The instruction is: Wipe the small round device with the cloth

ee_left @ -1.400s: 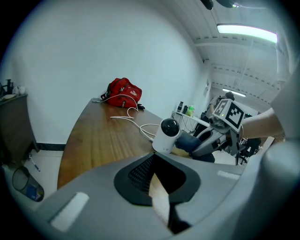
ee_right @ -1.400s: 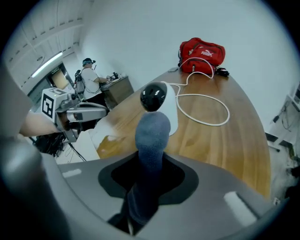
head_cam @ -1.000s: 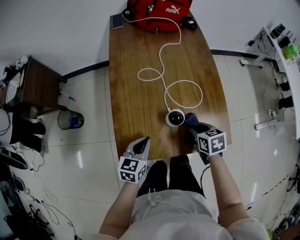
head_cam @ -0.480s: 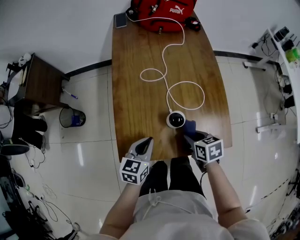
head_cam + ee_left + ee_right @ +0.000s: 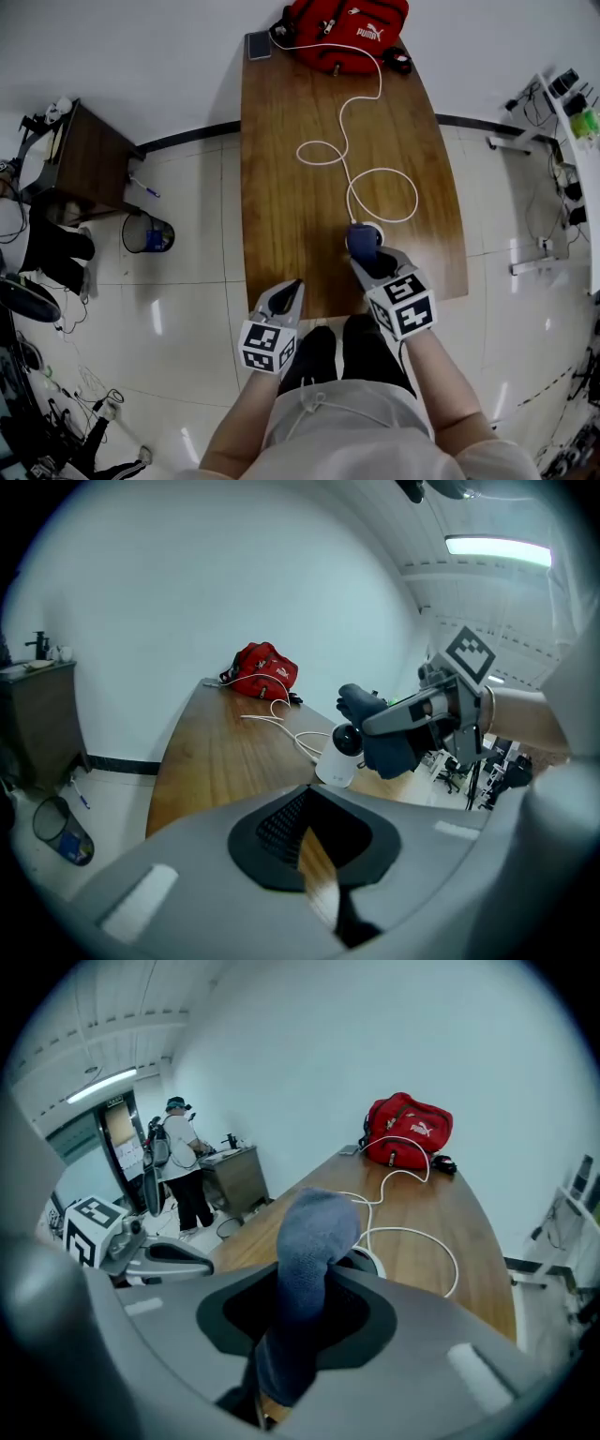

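Observation:
The small round white device (image 5: 339,755) stands near the front edge of the wooden table (image 5: 291,187), its white cable (image 5: 361,178) looping back across the top. In the head view the dark blue cloth (image 5: 363,240) covers most of it. My right gripper (image 5: 364,261) is shut on the cloth (image 5: 309,1241) and presses it against the device's top and front side; only a white rim of the device (image 5: 373,1262) shows beside the cloth. My left gripper (image 5: 292,286) is shut and empty, hovering at the table's front edge left of the device.
A red bag (image 5: 352,28) and a phone (image 5: 259,45) lie at the table's far end. A dark side table (image 5: 89,159) and a waste bin (image 5: 148,234) stand on the floor to the left. A person (image 5: 183,1162) stands far off.
My right gripper has carried the cloth leftward from the device's right side onto its top and front, now hiding it in the head view. The left gripper has barely moved.

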`<state>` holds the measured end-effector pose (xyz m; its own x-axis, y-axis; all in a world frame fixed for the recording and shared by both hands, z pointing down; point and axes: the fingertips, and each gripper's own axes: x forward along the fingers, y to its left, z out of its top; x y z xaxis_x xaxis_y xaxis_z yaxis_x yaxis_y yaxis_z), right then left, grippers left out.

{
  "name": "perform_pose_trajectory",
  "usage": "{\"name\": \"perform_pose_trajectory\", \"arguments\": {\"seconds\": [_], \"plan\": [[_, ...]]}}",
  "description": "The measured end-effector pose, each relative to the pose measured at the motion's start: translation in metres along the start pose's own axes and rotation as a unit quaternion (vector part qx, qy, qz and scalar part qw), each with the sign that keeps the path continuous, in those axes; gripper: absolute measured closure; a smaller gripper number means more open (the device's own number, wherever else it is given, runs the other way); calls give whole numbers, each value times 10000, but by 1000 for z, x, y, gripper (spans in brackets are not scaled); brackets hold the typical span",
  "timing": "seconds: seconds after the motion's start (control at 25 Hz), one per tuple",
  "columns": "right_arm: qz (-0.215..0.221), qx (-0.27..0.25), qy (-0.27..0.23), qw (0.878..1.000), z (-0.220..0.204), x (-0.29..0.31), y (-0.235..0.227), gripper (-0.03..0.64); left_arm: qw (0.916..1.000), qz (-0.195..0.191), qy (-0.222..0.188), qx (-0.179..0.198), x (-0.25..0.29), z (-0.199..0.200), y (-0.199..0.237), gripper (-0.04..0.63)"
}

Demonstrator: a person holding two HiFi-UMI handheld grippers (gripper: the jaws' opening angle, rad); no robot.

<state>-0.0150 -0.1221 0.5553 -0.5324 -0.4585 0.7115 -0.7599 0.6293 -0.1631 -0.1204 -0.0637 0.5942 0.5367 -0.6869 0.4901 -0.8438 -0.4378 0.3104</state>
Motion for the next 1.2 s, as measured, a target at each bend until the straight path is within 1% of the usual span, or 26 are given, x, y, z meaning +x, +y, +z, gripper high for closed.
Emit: {"name": "perform_pose_trajectory", "arguments": {"seconds": [0.08,0.24,0.36,0.44,0.56,0.64,0.72,0.8,0.88,0.96,1.0,1.08,1.2], "plan": [[-134,132,113,9998,-4,4,-9,506,10000,3,11,-43,-2,-4,4,589],[1,156,418,9990,-27,8,1,505,9999,-43,14,-99,1,-11,5,589],[43,202,267,9994,-17,5,5,505,9999,-85,-58,-101,4,-3,6,589],[-42,174,198,9996,-10,6,1,505,9999,-74,-134,-68,5,6,9,589],[-187,130,364,9991,-18,11,-7,506,9998,-21,-182,-93,5,12,14,589],[-127,265,475,9984,-29,12,-5,506,9998,-14,-172,-99,5,12,17,589],[72,350,470,9983,-29,9,4,506,9998,1,-155,-107,5,10,20,589],[219,157,278,9993,-9,2,11,506,9997,31,-171,-148,3,9,22,589],[270,-138,-3,9995,27,-7,9,506,9996,50,-206,-170,2,12,21,589],[417,-431,-105,9981,60,-6,6,506,9995,56,-244,-172,1,16,19,589],[545,-600,-43,9967,73,1,6,506,9995,57,-267,-171,0,18,18,589],[859,-919,246,9917,90,20,5,506,9993,59,-318,-164,-1,23,16,589],[1455,-1267,830,9777,95,48,0,506,9992,102,-337,-170,-2,24,11,589]]}}
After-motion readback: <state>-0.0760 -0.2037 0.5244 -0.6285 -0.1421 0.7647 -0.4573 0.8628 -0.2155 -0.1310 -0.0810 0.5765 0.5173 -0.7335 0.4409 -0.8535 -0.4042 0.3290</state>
